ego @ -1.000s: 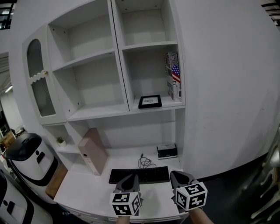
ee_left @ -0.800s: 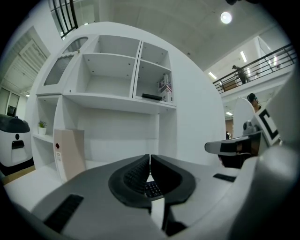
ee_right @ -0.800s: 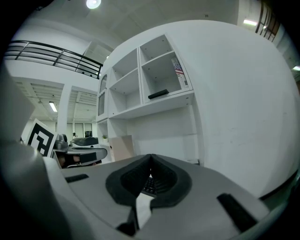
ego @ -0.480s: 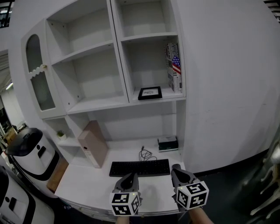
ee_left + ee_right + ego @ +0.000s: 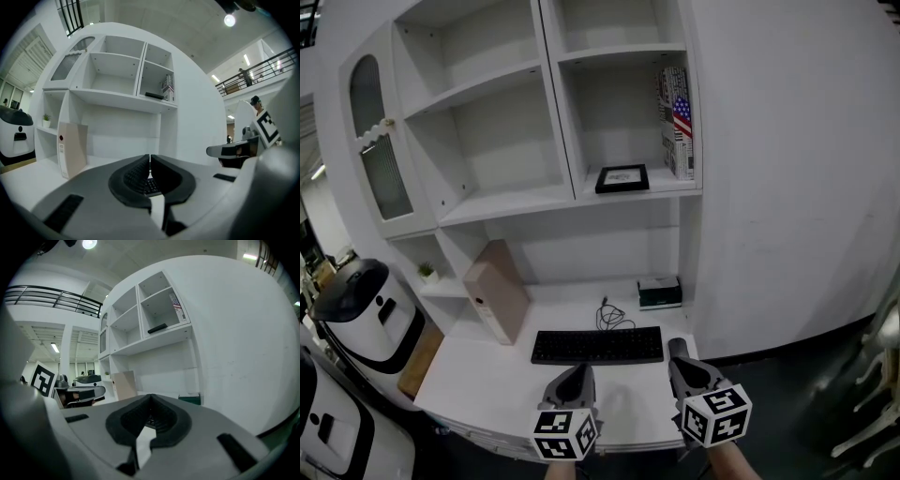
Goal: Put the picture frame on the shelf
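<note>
Left gripper and right gripper hang clenched, empty. At twelve o'clock the picture frame seemingly rests near the shelf lip; a knock could drop it.

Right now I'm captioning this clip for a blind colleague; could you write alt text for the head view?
A black picture frame lies flat on a white shelf beside upright books. Below, a white desk holds a keyboard and a tan box; the left claw and right claw, both shut and empty, hover over its near edge.
</note>
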A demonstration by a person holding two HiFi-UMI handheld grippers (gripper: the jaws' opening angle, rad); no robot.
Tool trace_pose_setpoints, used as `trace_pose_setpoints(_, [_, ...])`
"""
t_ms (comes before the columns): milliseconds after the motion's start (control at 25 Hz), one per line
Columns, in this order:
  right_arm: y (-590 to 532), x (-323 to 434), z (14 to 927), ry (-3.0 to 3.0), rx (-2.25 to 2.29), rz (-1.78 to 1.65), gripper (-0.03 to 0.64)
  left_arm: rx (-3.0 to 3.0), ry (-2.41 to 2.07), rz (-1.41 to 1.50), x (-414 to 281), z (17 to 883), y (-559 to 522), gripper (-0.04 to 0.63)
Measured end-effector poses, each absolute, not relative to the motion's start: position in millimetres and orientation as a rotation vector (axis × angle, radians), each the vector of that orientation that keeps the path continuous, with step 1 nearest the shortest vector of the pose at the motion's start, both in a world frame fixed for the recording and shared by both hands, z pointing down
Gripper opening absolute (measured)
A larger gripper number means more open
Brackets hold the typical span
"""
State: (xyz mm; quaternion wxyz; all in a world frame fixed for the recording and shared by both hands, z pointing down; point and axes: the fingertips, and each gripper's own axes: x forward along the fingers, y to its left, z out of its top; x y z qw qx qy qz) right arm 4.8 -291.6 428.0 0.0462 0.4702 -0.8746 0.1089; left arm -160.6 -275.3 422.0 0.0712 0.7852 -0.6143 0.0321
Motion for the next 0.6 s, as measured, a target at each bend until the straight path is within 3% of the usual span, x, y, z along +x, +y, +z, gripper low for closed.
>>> trace_pose_setpoints(600, [-297.4, 20.5, 448.6, -2.623, 1.456, 0.430, 0.000, 2.344, -1.788, 0.104, -145.9, 440.3, -280.2, 0.020])
